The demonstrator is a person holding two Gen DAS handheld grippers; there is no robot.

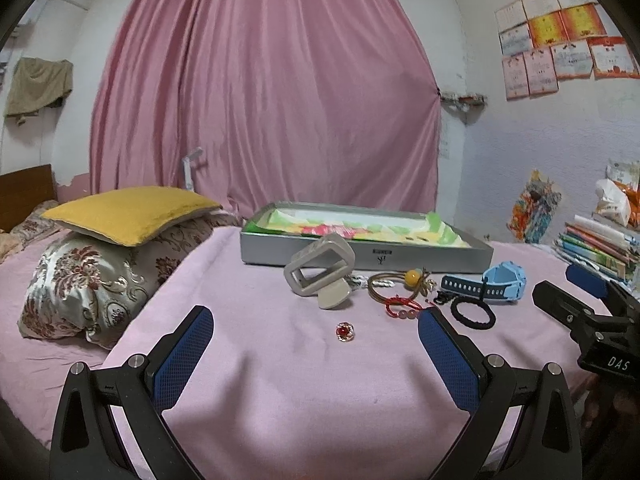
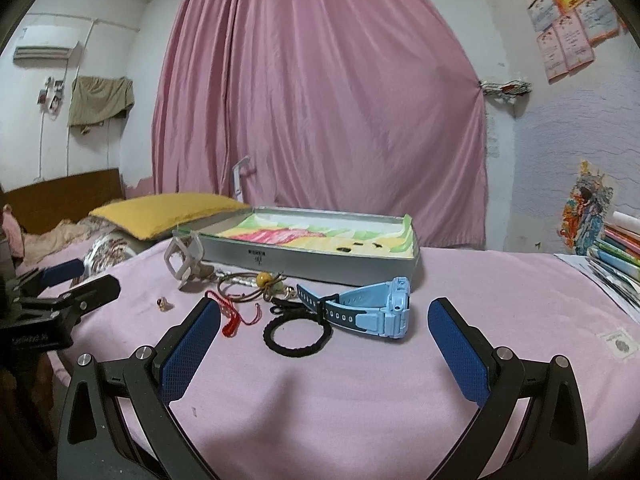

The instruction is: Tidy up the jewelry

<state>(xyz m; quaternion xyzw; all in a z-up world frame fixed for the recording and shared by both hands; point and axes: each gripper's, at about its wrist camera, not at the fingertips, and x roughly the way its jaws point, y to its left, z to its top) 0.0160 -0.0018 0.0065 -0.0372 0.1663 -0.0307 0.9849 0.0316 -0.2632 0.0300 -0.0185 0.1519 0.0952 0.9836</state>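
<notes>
Jewelry lies on a pink cloth in front of a shallow silver box [image 1: 420,258] with a colourful liner. A red-stone ring [image 1: 345,332] lies between the fingers of my open left gripper [image 1: 316,334]. A red cord bracelet [image 1: 402,307], a brown cord with a yellow bead [image 1: 412,277], a black braided ring [image 1: 473,312], a blue watch [image 1: 496,282] and a beige hair clip [image 1: 320,276] lie further back. My open right gripper [image 2: 324,330] faces the black ring [image 2: 297,334] and the watch [image 2: 376,308]. Both grippers are empty.
A yellow pillow [image 1: 128,212] on a floral pillow [image 1: 80,284] lies at the left. A stack of books [image 1: 600,246] stands at the right. A pink curtain [image 1: 264,92] hangs behind. Each gripper shows in the other's view, the right one at the left view's right edge [image 1: 592,300].
</notes>
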